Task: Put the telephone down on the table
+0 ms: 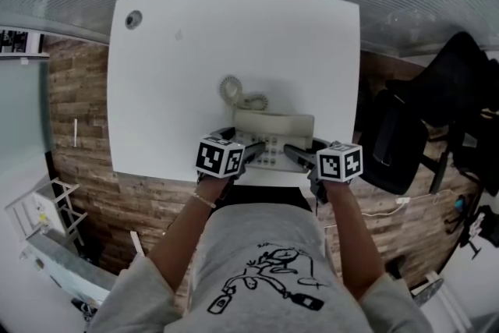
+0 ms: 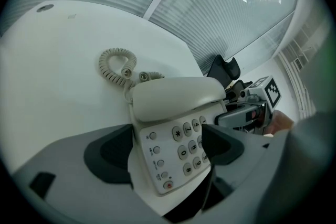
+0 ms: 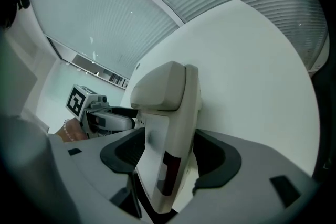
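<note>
A beige desk telephone [image 1: 273,135] with a keypad and its handset on the cradle sits at the near edge of the white table [image 1: 195,51]. Its coiled cord [image 1: 234,93] lies just behind it. My left gripper [image 1: 248,156] is shut on the phone's left side; in the left gripper view [image 2: 165,149] both dark pads [image 2: 110,152] bear against the telephone [image 2: 173,107]. My right gripper [image 1: 300,156] reaches in from the right. In the right gripper view [image 3: 168,157] the telephone [image 3: 168,113] stands edge-on between wide-open jaws, with a thin gap beside the right pad [image 3: 212,157].
The table's near edge runs just under the phone, with my body close behind it. A round cable hole [image 1: 133,19] is at the far left corner. A black office chair [image 1: 421,129] stands to the right. Brick-patterned floor surrounds the table.
</note>
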`<action>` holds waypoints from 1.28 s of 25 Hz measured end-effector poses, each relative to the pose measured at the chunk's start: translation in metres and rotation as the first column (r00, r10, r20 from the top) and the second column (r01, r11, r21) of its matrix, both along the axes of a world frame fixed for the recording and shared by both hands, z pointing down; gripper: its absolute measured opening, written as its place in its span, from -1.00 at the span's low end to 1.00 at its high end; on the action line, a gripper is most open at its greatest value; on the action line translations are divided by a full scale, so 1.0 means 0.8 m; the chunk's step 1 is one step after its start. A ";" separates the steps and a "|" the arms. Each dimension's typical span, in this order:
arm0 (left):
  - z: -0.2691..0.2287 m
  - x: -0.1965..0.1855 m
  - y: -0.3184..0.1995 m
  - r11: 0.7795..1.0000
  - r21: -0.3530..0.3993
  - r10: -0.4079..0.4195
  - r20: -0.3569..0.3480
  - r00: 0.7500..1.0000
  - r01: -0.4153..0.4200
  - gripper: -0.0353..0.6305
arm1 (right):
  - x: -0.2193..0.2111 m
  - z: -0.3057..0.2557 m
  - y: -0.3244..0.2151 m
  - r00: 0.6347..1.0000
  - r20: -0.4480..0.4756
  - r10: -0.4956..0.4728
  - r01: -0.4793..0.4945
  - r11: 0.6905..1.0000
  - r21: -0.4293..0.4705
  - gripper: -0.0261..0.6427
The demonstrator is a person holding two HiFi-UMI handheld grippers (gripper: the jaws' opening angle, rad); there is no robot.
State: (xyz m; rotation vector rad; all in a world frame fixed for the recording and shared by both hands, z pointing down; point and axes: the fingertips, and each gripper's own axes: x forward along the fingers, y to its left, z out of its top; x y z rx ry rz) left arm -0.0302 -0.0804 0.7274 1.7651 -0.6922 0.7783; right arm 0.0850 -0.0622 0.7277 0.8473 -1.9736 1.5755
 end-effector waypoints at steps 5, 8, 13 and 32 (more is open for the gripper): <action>-0.009 -0.001 -0.003 1.000 0.015 -0.006 0.001 1.000 0.006 0.35 | 0.011 -0.007 -0.007 1.000 -0.001 0.012 -0.012 1.000 0.020 -0.03; -0.018 -0.003 -0.005 1.000 0.029 -0.009 -0.004 1.000 0.009 0.34 | 0.016 -0.016 -0.011 1.000 -0.006 0.015 -0.015 0.999 0.041 -0.03; -0.044 -0.011 -0.013 0.998 0.058 -0.032 -0.022 0.999 0.033 0.29 | 0.028 -0.037 -0.022 0.998 -0.053 0.014 -0.007 0.992 0.123 -0.05; -0.277 0.040 -0.056 0.857 0.509 0.100 -0.328 0.939 0.086 -0.79 | 0.003 -0.239 -0.075 0.992 -0.129 0.005 0.076 0.786 0.614 -0.63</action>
